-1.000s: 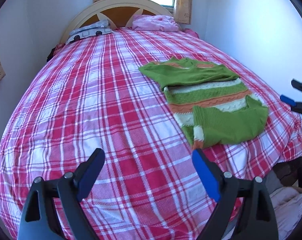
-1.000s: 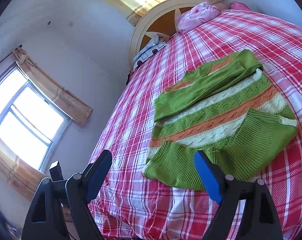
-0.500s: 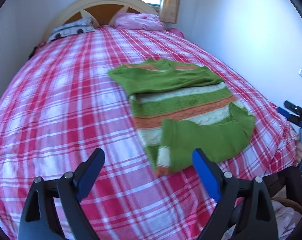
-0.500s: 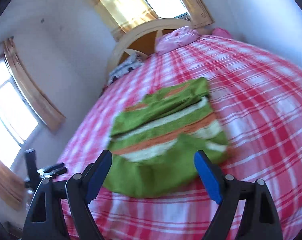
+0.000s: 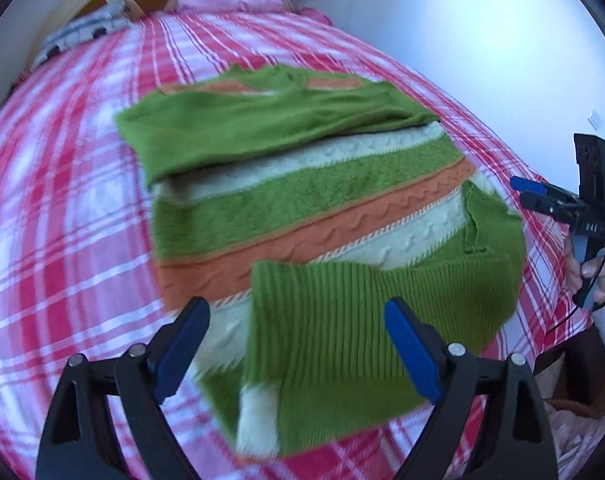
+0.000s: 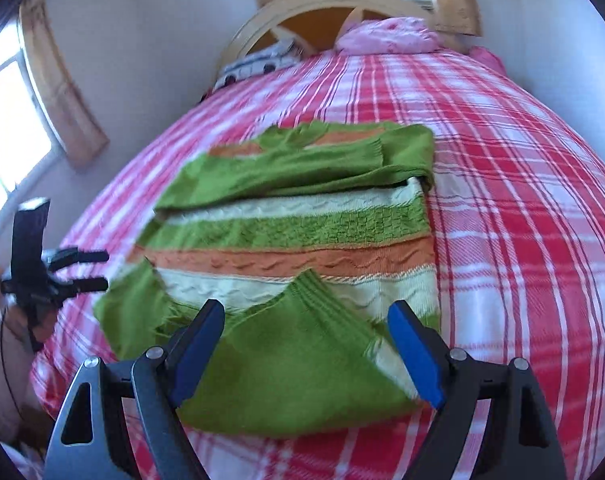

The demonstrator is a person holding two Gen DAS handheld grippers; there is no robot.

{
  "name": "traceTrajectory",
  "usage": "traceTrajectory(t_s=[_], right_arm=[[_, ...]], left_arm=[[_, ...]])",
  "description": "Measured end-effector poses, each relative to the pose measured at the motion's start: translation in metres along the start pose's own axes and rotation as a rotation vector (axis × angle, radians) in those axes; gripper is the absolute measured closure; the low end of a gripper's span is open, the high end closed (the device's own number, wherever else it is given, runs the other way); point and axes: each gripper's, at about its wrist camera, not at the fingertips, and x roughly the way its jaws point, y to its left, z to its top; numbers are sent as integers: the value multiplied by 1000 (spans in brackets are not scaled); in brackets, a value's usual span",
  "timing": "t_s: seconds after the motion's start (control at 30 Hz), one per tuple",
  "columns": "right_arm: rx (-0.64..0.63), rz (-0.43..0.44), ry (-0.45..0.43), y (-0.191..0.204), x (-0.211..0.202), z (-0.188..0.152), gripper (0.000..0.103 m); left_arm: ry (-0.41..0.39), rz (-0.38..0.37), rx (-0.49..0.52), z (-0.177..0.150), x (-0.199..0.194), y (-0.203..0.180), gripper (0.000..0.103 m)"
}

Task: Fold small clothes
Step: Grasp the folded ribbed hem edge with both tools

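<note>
Two grippers now hang over the near end of the striped sweater (image 5: 302, 200), which lies flat on the red plaid bed (image 5: 62, 208) with both sleeves already folded across the body. A second ago each camera showed the garment well apart from the fingers, with much bare bedspread between; now the near green sleeve fills the gap of both. Left gripper (image 5: 298, 346): fingers wide apart, nothing held, ribbed sleeve below the gap, contact not evident. Right gripper (image 6: 306, 350): fingers likewise spread and empty, above the same green fold. Judgement: the approach is nearly done, and the next step is probably a pinch on the near hem corners to carry the lower half toward the collar. Left view alone shows the near-left corner of the garment, where a pale cuff and orange edge lie near the bed's edge, and the right gripper off to the right in a hand (image 5: 594, 276). Right view alone shows the side window (image 6: 6, 120), the left gripper at far left, and the bare bedspread to the right of the sweater. Motion blur softens both views.
</note>
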Motion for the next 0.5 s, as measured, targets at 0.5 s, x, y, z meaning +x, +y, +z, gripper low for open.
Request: traceTrajectory(t_s=[0.5], right_arm=[[-115, 57, 47, -8, 18, -7, 39]], left_arm=[[32, -52, -11, -12, 15, -5, 53]])
